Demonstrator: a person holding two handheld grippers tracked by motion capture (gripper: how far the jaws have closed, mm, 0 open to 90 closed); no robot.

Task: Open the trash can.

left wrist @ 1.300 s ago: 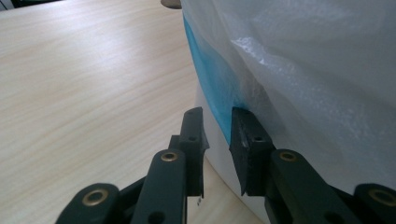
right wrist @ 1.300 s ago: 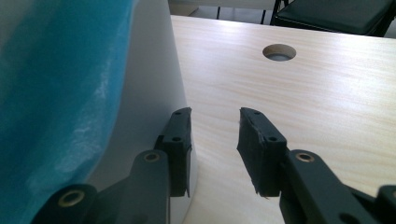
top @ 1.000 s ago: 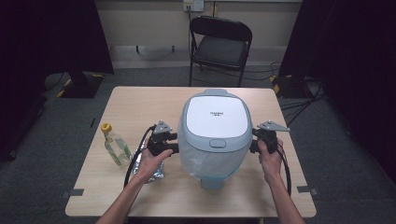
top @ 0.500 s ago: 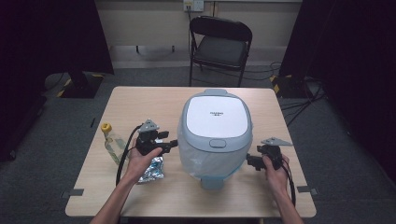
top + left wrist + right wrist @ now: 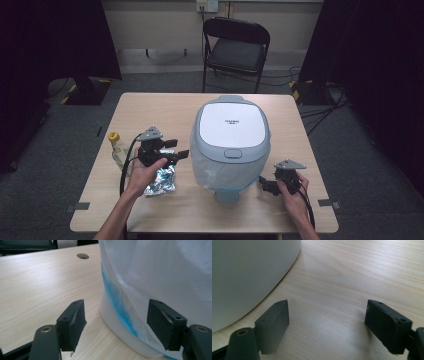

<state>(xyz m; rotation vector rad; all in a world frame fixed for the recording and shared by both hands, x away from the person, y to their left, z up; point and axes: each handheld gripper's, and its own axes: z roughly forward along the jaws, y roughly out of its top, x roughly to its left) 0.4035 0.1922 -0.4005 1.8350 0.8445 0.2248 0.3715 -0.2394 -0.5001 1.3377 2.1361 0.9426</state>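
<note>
A white bin with a blue-grey lid point(image 5: 231, 145) and a clear plastic liner stands mid-table. My left gripper point(image 5: 177, 148) hovers just left of it, pointing at its side. Its jaws have just been opening and hold nothing. In the left gripper view the left gripper point(image 5: 116, 315) is open, with the bagged bin wall point(image 5: 160, 290) close behind the right jaw. My right gripper point(image 5: 264, 186) sits low by the bin's front right corner, its jaws also just opened wider. In the right gripper view the right gripper point(image 5: 327, 315) is open over bare wood, the bin wall point(image 5: 249, 270) at the left.
A crumpled foil packet point(image 5: 161, 181) lies under my left hand. A small bottle with a yellow cap point(image 5: 116, 147) stands near the table's left edge. A cable hole point(image 5: 82, 256) is in the tabletop behind the bin. A black folding chair point(image 5: 237, 47) stands beyond the table.
Both grippers have come off the bin's sides. The left one drew away to the left and rose; the right one dropped toward the front right of the table. Both jaws opened wider.
</note>
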